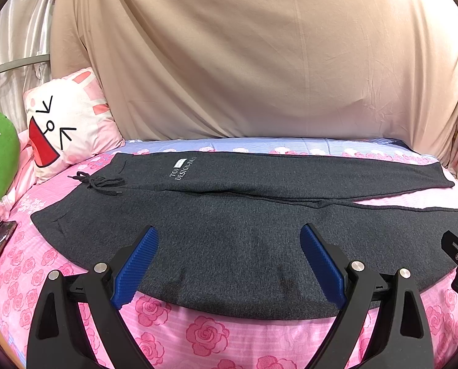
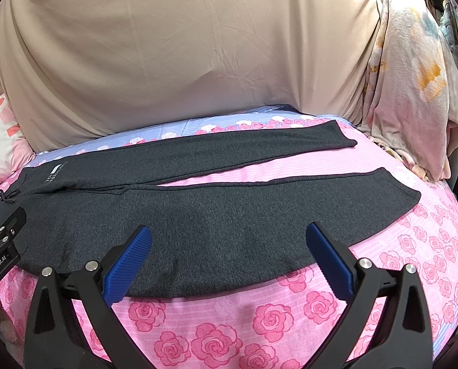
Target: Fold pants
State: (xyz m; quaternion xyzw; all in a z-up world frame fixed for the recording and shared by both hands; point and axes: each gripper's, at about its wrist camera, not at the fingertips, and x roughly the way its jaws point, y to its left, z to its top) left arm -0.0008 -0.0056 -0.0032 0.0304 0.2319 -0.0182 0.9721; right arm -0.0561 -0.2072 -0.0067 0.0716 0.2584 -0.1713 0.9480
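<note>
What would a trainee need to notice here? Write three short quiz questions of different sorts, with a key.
1. True or false: the dark grey sweatpants lie spread flat on the rose-print bedsheet, with the legs apart.
2. Which end has the drawstring? A. the waist, near the bunny pillow B. the cuffs
3. Fill in: the left tongs and right tongs are both ____ and hold nothing.

Key: 1 true; 2 A; 3 open.
</note>
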